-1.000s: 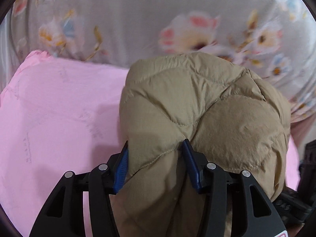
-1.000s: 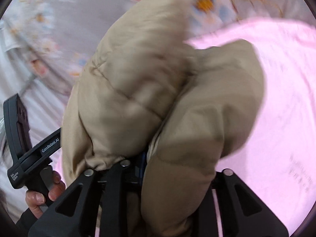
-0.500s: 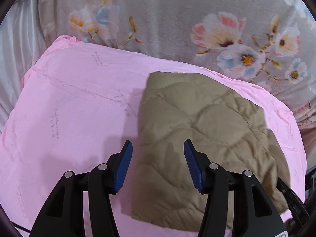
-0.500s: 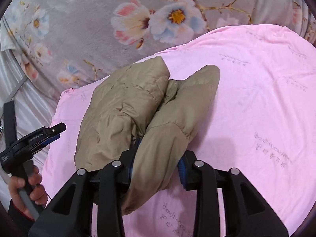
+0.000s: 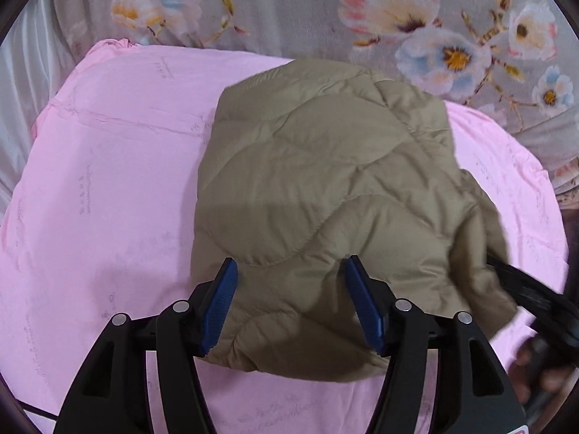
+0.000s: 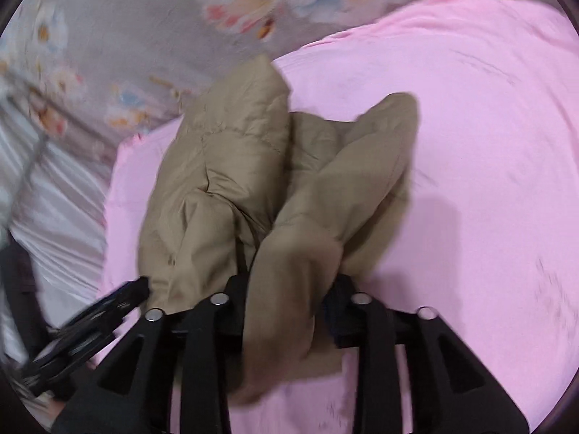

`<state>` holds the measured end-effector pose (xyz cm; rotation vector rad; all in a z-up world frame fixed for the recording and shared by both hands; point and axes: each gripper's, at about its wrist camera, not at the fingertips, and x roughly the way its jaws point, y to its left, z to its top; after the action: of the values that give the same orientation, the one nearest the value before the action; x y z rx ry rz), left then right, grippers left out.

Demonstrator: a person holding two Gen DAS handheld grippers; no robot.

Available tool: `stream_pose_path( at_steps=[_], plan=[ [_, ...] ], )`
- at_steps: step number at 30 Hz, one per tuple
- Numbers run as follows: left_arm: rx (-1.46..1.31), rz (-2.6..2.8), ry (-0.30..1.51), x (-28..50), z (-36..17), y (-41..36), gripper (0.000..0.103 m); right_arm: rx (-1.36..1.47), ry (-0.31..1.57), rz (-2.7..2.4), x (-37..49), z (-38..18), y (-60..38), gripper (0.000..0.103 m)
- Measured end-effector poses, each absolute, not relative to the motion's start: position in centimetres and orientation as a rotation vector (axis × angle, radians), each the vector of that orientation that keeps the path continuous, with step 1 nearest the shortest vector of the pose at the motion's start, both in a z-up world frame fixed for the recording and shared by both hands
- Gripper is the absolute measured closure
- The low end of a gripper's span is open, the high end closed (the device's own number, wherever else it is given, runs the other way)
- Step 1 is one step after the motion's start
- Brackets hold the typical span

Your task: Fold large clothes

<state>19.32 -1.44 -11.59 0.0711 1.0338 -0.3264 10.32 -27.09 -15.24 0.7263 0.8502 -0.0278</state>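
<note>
Left gripper [image 5: 289, 303] first: seen from the left wrist, its two black arms end in ribbed blue pads [image 5: 220, 307] that stand apart and have just been spreading. The near edge of the one tan quilted jacket [image 5: 325, 188] lies between them, but neither pad presses into it. The jacket is puffy, stitched in curved scallops, folded into a rounded bundle and resting on a pink quilt [image 5: 108, 188] — towards the quilt's right side and reaching close to its far edge. Faint printed marks dot the smooth pink cloth. Beyond its far edge lies a grey floral sheet [image 5: 289, 11] with big pink, white and blue flowers. At the lower right the black frame of the right gripper [image 5: 535, 296] pokes out from under the jacket, with a blurred hand [image 5: 539, 372] behind it.

Right wrist view, blurred: a thick fold of the jacket [image 6: 224, 181] fills the gap in the right gripper [image 6: 289, 289], hiding the pads, so I cannot tell whether they clamp it — the gap has lately widened. The bundle shows two lobes on the quilt [image 6: 488, 144], near its left edge. The left gripper [image 6: 90, 329] sits at the lower left, over pale satin cloth [image 6: 54, 224].
</note>
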Motion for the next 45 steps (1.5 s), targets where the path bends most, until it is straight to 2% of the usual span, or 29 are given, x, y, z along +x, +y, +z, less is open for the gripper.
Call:
stream_pose_path(
  at_steps=[1,3,6,11,16,23,27,30,33,39,45],
  plan=[
    [0.091,-0.322,1.036,19.3,-12.0,-1.8,0.04,0.778,0.826,-0.033,8.5,-15.3,-28.0,0.064],
    [0.117,-0.311,1.027,19.1,-12.4,-2.3,0.04,0.81,0.796,-0.093,5.4,-14.9,-29.2,0.064],
    [0.126,-0.298,1.022,18.7,-12.2,-2.6,0.041,0.637,0.757,-0.168,3.0,-11.7,-27.8,0.066],
    [0.098,-0.246,1.004,18.8,-9.9,-1.8,0.042,0.365,0.732,-0.129,6.7,-7.0,-21.6,0.09],
    [0.122,-0.161,0.922,20.1,-6.8,-1.0,0.041,0.203,0.713,-0.091,10.9,-6.2,-16.4,0.094],
    [0.149,-0.123,0.944,22.9,-8.2,-1.0,0.041,0.159,0.751,-0.135,16.2,-8.8,-15.5,0.094],
    [0.174,-0.121,0.977,23.6,-10.4,-1.6,0.041,0.187,0.818,-0.192,17.5,-12.6,-17.5,0.097],
    [0.2,-0.124,0.962,23.5,-11.8,-2.2,0.035,0.199,0.844,-0.201,17.6,-15.1,-18.2,0.097],
    [0.24,-0.132,0.943,23.2,-13.2,-3.1,0.034,0.202,0.86,-0.204,17.6,-17.2,-18.5,0.097],
    [0.227,-0.131,0.928,23.1,-15.2,-3.2,0.028,0.276,0.843,-0.188,17.1,-19.0,-19.7,0.097],
    [0.239,-0.111,0.904,23.0,-16.3,-3.4,0.026,0.272,0.817,-0.196,16.9,-19.8,-19.6,0.097]
  ],
)
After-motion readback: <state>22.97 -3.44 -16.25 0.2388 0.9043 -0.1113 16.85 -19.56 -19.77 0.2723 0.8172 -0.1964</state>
